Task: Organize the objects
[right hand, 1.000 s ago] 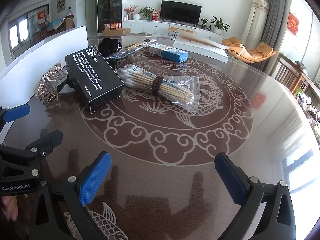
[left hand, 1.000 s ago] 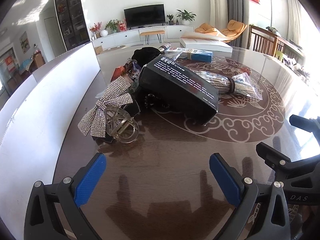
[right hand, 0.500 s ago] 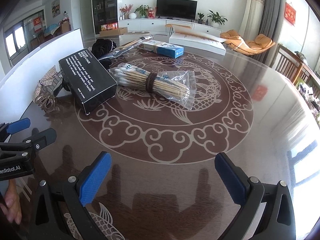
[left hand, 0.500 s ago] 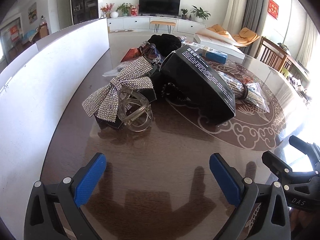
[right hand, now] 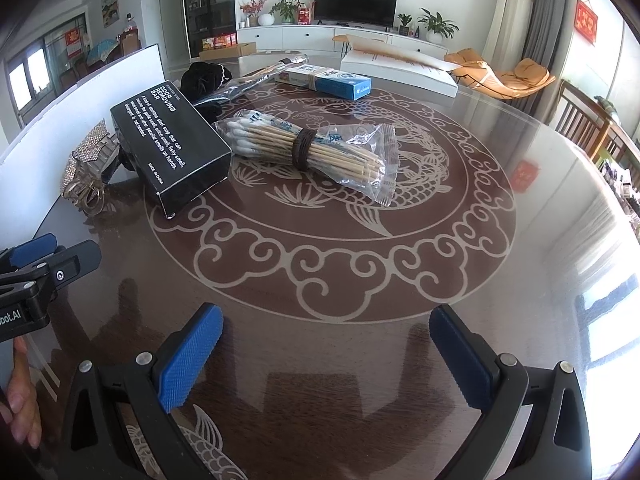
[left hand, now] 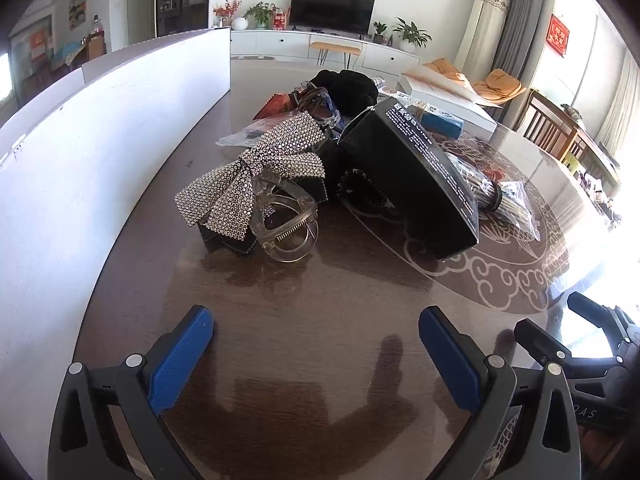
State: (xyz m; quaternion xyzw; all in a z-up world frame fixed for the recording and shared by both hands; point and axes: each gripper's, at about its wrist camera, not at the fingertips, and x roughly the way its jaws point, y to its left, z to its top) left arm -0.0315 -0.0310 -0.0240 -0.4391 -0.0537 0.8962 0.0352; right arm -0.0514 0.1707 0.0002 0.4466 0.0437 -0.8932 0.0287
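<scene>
Both tongs stand apart and empty above the dark glossy round table (right hand: 520, 240): the left gripper (left hand: 316, 356) faces the cluster of accessories by the white upright board (left hand: 80, 152); the right gripper (right hand: 326, 352) faces the table's middle.

Nearest the left gripper lies the clear plastic claw hair clip with a metal spring (left hand: 286, 220), touching the rhinestone-covered silver bow (left hand: 252, 176); I judge the clip light, stiff and slick, best taken across its curved body, not the brittle teeth; the bow looks soft and snag-prone.

The black cardboard box printed "ODOR REMOVING BAR" (right hand: 170, 144) leans on a dark item beside the bow; it seems rigid, easy to pinch across its narrow sides; it crowds the clip's right flank.

The crinkly clear bag of wooden cotton swabs bound by a brown band (right hand: 312, 152) lies just beside the box; light, slippery film, so gripping at the band looks safest.
</scene>
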